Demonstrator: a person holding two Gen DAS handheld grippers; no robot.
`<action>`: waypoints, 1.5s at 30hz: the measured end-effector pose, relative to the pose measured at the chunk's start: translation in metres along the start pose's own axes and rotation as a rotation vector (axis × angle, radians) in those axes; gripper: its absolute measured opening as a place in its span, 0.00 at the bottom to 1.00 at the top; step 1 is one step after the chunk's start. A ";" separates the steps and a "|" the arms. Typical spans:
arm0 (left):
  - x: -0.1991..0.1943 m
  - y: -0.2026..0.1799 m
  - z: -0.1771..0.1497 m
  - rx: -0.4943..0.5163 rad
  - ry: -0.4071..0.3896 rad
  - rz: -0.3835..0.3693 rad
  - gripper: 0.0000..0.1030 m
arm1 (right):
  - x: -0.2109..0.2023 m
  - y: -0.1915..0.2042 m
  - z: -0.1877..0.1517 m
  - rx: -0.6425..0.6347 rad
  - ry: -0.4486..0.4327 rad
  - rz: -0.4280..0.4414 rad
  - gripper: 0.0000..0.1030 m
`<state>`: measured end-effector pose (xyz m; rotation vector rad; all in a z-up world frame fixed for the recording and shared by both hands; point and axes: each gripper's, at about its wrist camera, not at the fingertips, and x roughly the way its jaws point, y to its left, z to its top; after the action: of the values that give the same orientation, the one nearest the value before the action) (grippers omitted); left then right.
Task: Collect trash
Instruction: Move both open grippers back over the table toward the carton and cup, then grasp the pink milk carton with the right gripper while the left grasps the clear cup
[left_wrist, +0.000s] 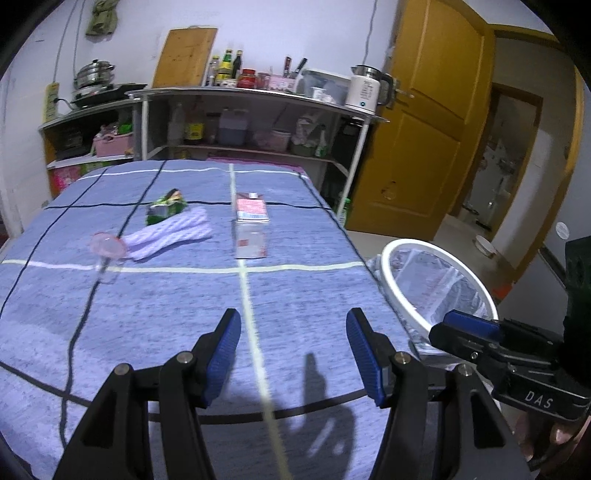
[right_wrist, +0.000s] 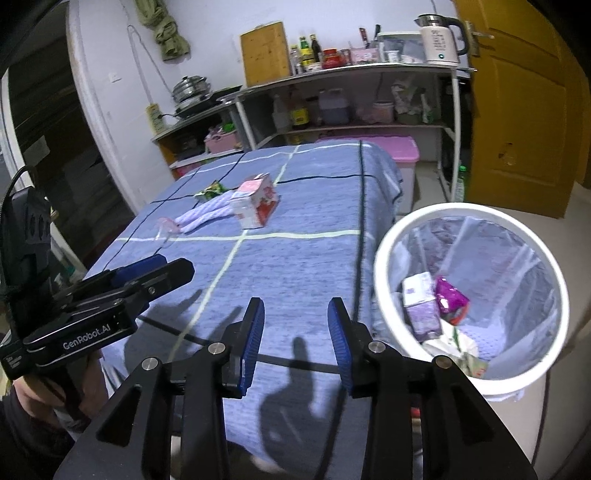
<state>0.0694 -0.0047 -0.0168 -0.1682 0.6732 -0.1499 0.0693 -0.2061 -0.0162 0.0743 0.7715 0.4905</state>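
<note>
A: Trash inside the bin (right_wrist: 469, 236) is shown only by the right wrist view, at three o'clock.

B: Both the left gripper (left_wrist: 293, 356) and the right gripper (right_wrist: 295, 339) are held spread and empty above the table (left_wrist: 155, 317); the carton (left_wrist: 251, 225) is seen at twelve o'clock.

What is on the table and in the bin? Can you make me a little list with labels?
table: blue checked cloth
still on table: milk carton, green wrapper, white foam net, pink plastic cup
bin: white, lined, beside the table
in bin: purple carton, magenta wrapper, crumpled paper
left gripper: open, empty
right gripper: open, empty
</note>
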 end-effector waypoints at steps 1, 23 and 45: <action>0.000 0.003 0.000 -0.005 0.000 0.007 0.60 | 0.001 0.002 0.000 -0.003 0.002 0.004 0.36; 0.003 0.085 0.007 -0.115 -0.013 0.175 0.60 | 0.057 0.044 0.030 -0.064 0.034 0.074 0.49; 0.045 0.157 0.029 -0.192 0.034 0.285 0.60 | 0.127 0.065 0.075 -0.078 0.049 0.057 0.50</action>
<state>0.1355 0.1425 -0.0537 -0.2520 0.7382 0.1868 0.1723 -0.0823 -0.0294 0.0120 0.7993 0.5780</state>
